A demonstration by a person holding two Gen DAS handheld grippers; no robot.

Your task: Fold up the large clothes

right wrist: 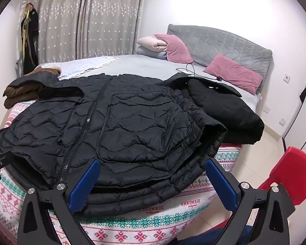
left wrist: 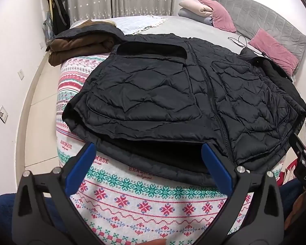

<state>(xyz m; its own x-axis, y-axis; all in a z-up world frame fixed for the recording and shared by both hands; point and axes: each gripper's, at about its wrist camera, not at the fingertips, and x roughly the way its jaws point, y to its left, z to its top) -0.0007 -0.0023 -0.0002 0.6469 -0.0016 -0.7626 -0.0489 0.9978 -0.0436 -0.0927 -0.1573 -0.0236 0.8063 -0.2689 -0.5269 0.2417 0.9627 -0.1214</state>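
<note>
A black quilted jacket (left wrist: pixel 173 94) lies spread on the patterned blanket (left wrist: pixel 153 204) at the foot of the bed, zipper up, with its sleeves folded in over the front. It also shows in the right wrist view (right wrist: pixel 132 122). My left gripper (left wrist: pixel 149 163) is open and empty, fingers apart just before the jacket's near hem on its left part. My right gripper (right wrist: pixel 153 179) is open and empty, fingers straddling the near hem on the jacket's right part. The right gripper's body shows at the right edge of the left wrist view (left wrist: pixel 302 157).
A brown and black folded coat (left wrist: pixel 81 42) lies at the far left of the bed. Another black garment (right wrist: pixel 224 110) lies to the jacket's right. Pink pillows (right wrist: pixel 234 73), folded bedding (right wrist: pixel 153 45) and a cable (right wrist: pixel 193 71) are near the grey headboard. A red chair (right wrist: pixel 289 173) stands at right.
</note>
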